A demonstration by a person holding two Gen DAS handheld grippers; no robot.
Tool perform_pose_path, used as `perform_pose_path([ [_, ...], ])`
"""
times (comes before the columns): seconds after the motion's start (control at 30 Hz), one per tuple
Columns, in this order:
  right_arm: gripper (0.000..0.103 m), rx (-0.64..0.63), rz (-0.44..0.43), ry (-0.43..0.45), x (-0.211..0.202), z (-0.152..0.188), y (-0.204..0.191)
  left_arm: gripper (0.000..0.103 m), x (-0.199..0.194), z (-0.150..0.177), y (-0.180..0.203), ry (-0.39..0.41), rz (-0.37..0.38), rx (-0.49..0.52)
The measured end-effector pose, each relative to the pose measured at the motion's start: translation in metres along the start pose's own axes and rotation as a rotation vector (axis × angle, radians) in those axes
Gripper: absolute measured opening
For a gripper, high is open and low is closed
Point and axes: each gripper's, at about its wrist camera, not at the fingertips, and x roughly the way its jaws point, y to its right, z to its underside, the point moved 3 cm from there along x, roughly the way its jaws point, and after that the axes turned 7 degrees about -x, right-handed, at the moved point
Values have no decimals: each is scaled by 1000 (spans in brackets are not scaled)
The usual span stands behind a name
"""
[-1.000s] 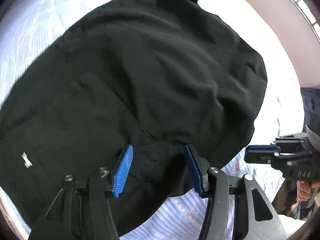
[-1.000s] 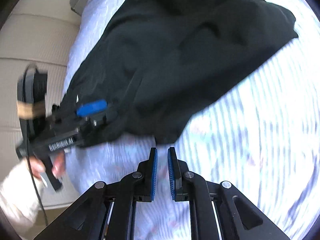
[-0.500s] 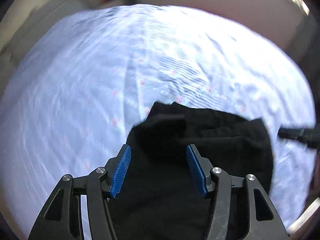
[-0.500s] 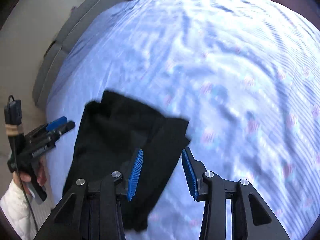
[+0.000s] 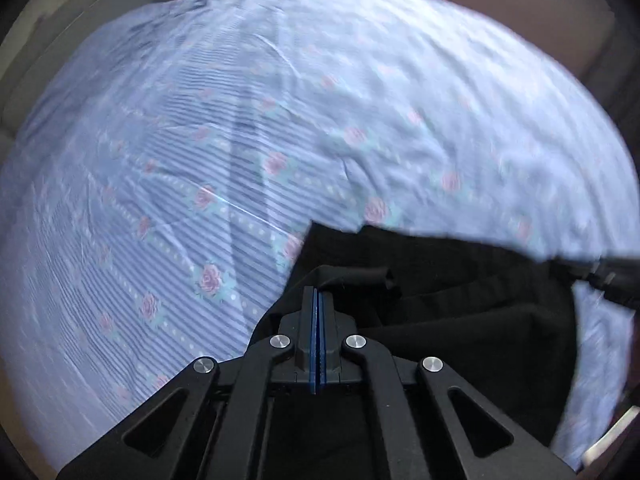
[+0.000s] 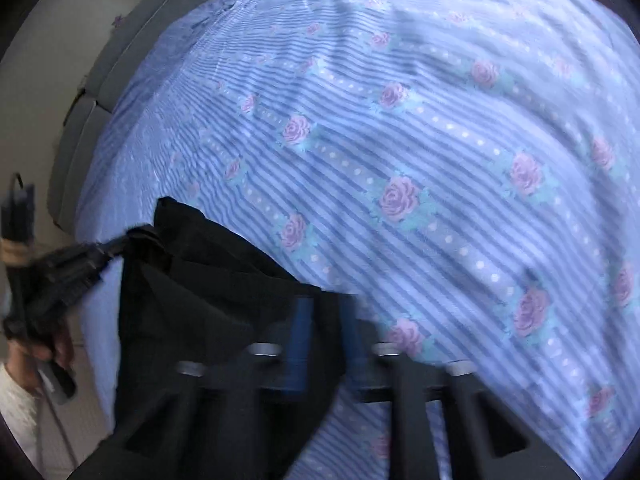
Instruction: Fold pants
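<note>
The black pants [image 5: 460,312] lie as a small folded bundle on the flowered bedsheet [image 5: 240,140]. My left gripper [image 5: 317,292] has its jaws closing, blue pads together, nipping a fold at the bundle's near corner. Seen from the right wrist, the left gripper [image 6: 120,245] pinches the far left corner of the pants [image 6: 208,280]. My right gripper [image 6: 325,304] is blurred, its jaws closing with black cloth between the pads. In the left wrist view the right gripper [image 5: 560,263] holds the pants' right edge, which runs taut.
The striped blue sheet [image 6: 440,160] with pink roses covers the bed all around the bundle. A grey padded bed edge [image 6: 120,48] runs along the upper left. A person's hand [image 6: 36,344] and white sleeve [image 6: 16,408] hold the left gripper's handle.
A second ago the pants filled both views; now they are a small bundle low in each. Both grippers stood open over the cloth half a second ago and have closed on it.
</note>
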Motion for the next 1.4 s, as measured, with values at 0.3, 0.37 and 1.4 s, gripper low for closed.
perform_pose_path([
  [0.3, 7, 27, -13, 56, -44, 26, 2, 3, 9, -16, -2, -28, 56, -44],
  [0.37, 7, 24, -20, 17, -32, 30, 1, 3, 25, -13, 1, -76, 35, -45],
  [1.4, 10, 131, -68, 117, -19, -8, 20, 16, 44, -65, -13, 6, 143, -288],
])
